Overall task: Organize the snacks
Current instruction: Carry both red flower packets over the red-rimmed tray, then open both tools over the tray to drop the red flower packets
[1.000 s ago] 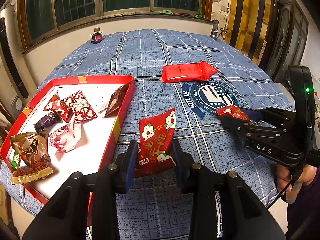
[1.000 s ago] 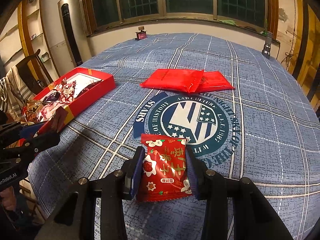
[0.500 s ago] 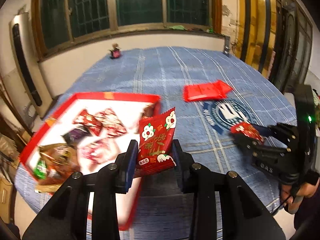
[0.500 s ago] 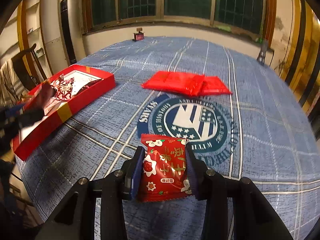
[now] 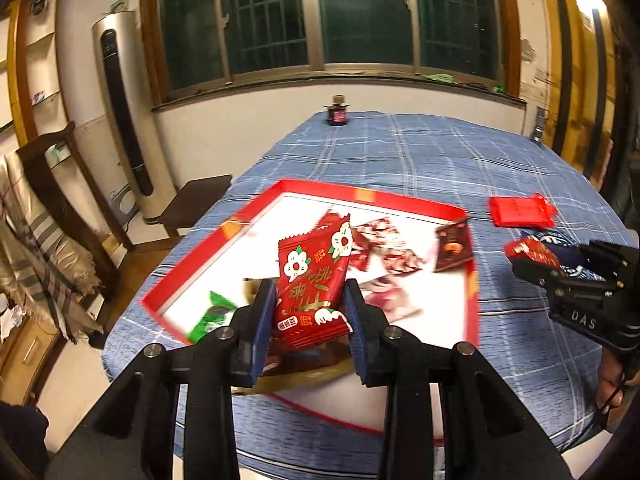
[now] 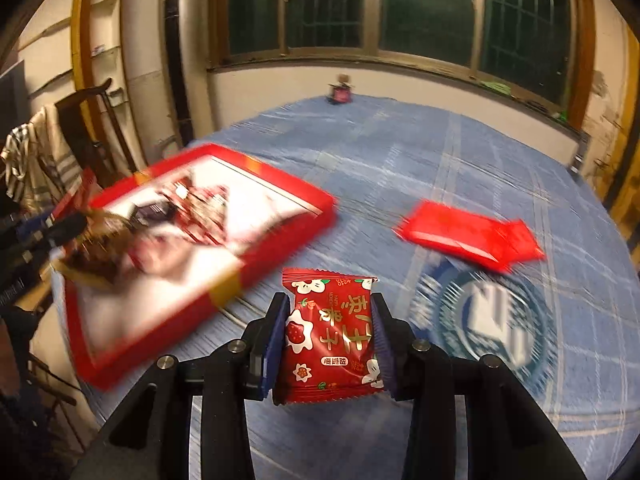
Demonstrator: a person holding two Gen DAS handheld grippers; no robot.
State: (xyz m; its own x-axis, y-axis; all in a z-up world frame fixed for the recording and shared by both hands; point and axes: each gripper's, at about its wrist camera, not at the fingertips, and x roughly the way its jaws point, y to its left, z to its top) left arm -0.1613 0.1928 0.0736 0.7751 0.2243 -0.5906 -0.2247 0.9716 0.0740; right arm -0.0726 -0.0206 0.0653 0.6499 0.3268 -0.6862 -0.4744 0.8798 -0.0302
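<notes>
My left gripper (image 5: 310,308) is shut on a red flower-print snack packet (image 5: 312,280) and holds it above the near part of the red tray (image 5: 360,196), which holds several wrapped snacks. My right gripper (image 6: 330,344) is shut on a matching red snack packet (image 6: 330,340) and holds it above the blue cloth, right of the red tray (image 6: 312,196). The right gripper also shows at the right edge of the left wrist view (image 5: 532,258). The left gripper shows at the left edge of the right wrist view (image 6: 44,232).
Flat red packets (image 6: 472,236) lie on the blue plaid tablecloth (image 6: 400,160) right of the tray, also in the left wrist view (image 5: 520,212). A small dark jar (image 5: 337,111) stands at the table's far edge. A chair with draped cloth (image 5: 40,216) stands at the left.
Both grippers have moved left with their packets. The left one went from the cloth beside the tray to above the tray. The right one has come closer to the tray.
</notes>
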